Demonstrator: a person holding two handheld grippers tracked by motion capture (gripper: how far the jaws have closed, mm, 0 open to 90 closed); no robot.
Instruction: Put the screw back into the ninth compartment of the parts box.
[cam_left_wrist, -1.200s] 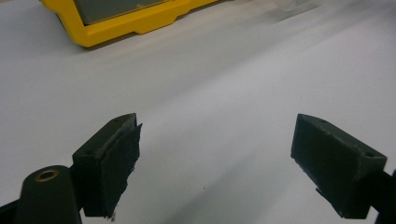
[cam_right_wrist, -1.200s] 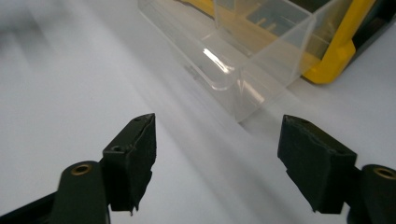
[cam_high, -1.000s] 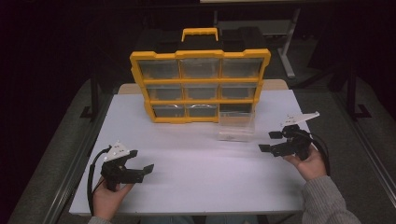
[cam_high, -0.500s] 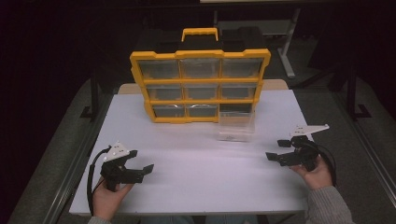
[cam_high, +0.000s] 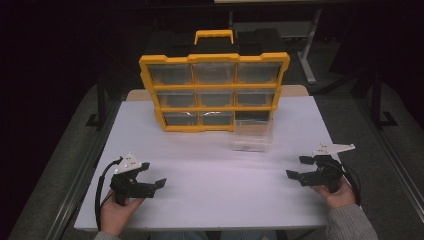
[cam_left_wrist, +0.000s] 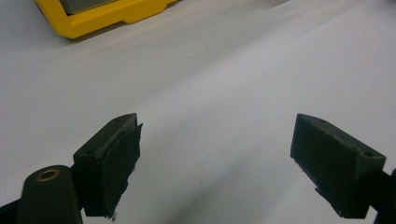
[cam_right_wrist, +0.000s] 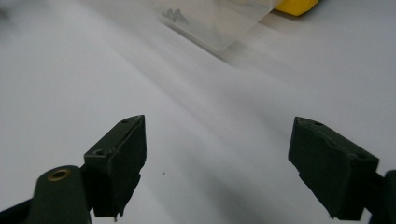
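Clear plastic drawer (cam_high: 252, 136) on the bench (cam_high: 210, 185): light, slippery, best gripped by one thin wall; both tools, left (cam_high: 154, 175) and right (cam_high: 295, 167), spread empty.

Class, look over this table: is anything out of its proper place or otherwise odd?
Yes. One clear drawer stands on the white table, in front of the yellow organiser, whose bottom-right slot is dark and open. Small items lie in the drawer. Both hand-held grippers are open, apart from it.

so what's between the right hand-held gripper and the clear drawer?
Nothing: bare white table between the right hand-held gripper and the clear drawer, per the high view.
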